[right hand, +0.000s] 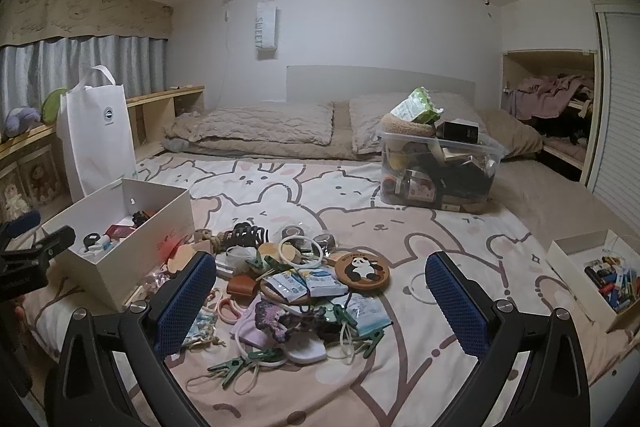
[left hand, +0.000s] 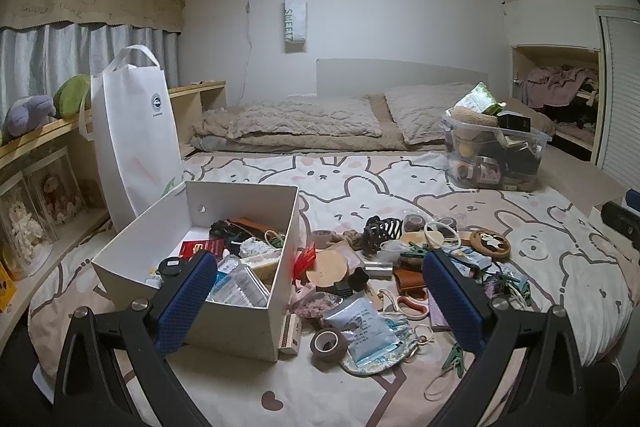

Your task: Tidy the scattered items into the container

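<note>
A white open box [left hand: 256,323] sits on the bed at the left, holding several small items; it also shows in the right wrist view [right hand: 120,267]. A pile of scattered items lies right of it: a black-and-white claw clip [left hand: 380,233], a panda coaster [left hand: 490,245] [right hand: 362,267], a tape roll [left hand: 330,343], green clothes pegs [right hand: 236,367], sachets [right hand: 304,285]. My left gripper [left hand: 320,291] is open and empty, above the box's right wall and the pile. My right gripper [right hand: 320,291] is open and empty above the pile.
The bed has a bunny-print sheet [right hand: 360,215]. A clear plastic bin [right hand: 436,171] full of things stands at the back right. A white tote bag [left hand: 132,139] stands behind the box. A small white tray [right hand: 600,279] with batteries lies at the right. Shelves run along the left.
</note>
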Demonstrator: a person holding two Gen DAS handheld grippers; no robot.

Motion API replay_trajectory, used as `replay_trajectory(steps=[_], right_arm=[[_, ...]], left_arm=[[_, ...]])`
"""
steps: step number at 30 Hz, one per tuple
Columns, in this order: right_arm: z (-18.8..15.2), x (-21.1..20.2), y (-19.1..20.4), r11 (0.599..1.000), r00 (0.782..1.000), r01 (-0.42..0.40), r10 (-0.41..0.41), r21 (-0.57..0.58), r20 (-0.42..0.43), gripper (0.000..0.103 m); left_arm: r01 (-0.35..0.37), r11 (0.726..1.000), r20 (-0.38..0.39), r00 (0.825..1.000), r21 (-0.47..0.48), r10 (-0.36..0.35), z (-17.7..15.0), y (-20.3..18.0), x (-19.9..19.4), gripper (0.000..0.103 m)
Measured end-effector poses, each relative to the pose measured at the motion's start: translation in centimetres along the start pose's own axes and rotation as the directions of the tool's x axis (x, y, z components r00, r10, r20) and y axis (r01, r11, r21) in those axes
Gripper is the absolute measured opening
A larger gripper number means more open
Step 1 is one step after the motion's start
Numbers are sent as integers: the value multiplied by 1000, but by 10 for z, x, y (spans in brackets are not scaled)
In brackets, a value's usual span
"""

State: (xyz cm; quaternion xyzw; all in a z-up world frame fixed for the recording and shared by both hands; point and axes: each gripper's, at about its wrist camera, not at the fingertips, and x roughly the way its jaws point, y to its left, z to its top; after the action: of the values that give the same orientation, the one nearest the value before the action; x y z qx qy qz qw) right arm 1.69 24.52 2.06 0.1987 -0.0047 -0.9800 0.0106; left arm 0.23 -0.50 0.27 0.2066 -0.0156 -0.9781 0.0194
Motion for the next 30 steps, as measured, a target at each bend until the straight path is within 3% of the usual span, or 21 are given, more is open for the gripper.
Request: replay_trajectory(steps=[11,20,24,30], right_arm=[[-13,25,-9,998,999,-18,20,66,-33,103],[-29,50,-6,996,996,-26,33,86,-78,103],[-37,57,-20,981,996,-55,68,186,-61,103],[-53,73,-32,982,991,-12,38,190,-131,103]], left_arm=[[47,998,-48,998,-36,-49,-17,7,23,103],[79,997,-109,991,7,-78,-38,-4,48,103],[101,994,-157,982,-41,-106,-48,-3,63,103],[86,990,-214,971,-108,-108,-64,-7,86,103]])
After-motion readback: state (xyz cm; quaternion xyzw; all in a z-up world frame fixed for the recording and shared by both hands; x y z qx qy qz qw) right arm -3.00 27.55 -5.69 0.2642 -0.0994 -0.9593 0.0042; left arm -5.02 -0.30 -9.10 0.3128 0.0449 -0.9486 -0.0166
